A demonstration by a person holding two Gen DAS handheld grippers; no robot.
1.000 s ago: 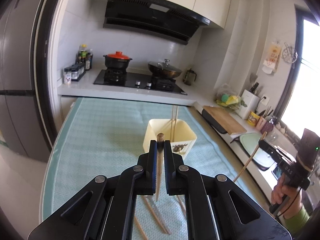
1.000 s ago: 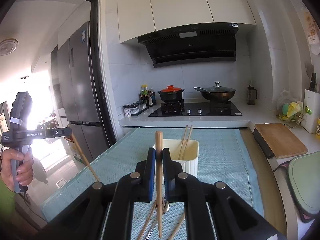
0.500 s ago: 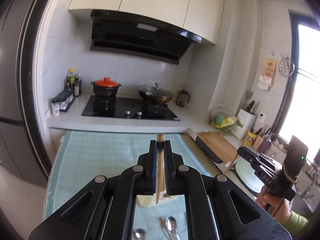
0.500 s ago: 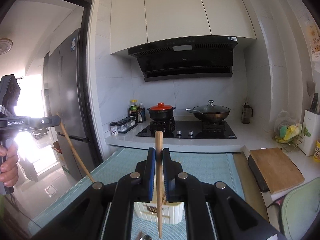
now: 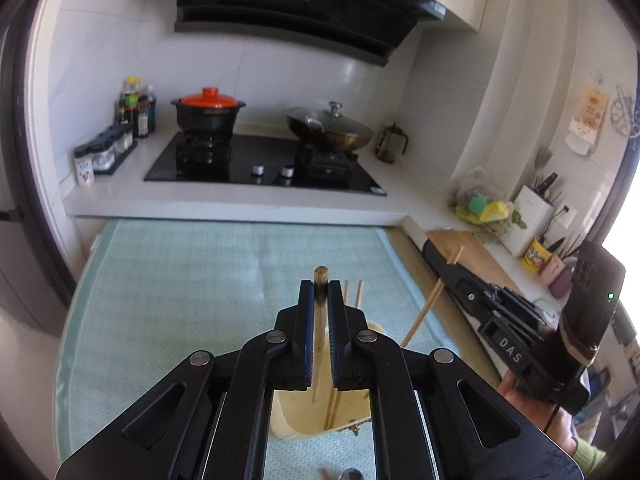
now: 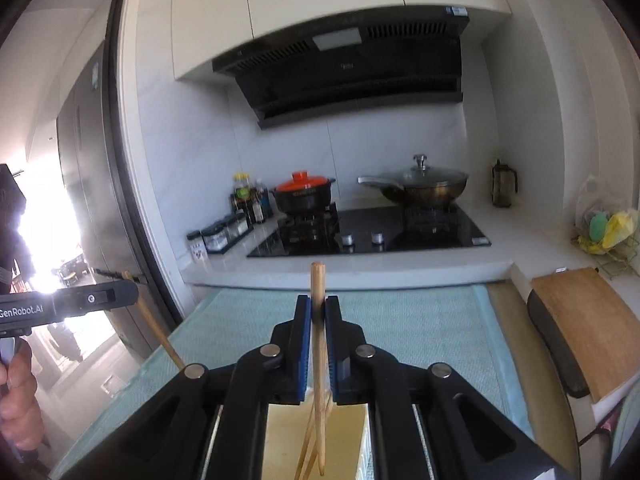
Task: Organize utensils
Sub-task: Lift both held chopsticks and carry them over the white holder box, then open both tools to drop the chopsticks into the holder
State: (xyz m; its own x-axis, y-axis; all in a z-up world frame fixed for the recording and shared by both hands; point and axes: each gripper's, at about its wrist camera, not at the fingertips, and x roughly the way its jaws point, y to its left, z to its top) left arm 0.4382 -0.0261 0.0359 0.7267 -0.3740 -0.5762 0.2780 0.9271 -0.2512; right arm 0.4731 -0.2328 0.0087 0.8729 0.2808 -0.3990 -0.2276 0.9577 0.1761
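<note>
Much of the holder and both chopsticks sits behind gripper bodies.

In the left wrist view the cream utensil holder (image 5: 298,420) shows only through gaps in the left gripper (image 5: 321,296) frame, its rim and base hidden; the gripped dark-tipped chopstick (image 5: 320,276) has its lower end lost inside. Something at the bottom edge, perhaps a spoon (image 5: 352,474), is cut off and blurred. In the right wrist view the holder's walls are covered by the right gripper (image 6: 318,312), and the light chopstick (image 6: 317,280) runs off the bottom edge. The hand (image 6: 18,396) at the left edge is cropped, and the bottle labels (image 6: 241,194) are too small to read.
</note>
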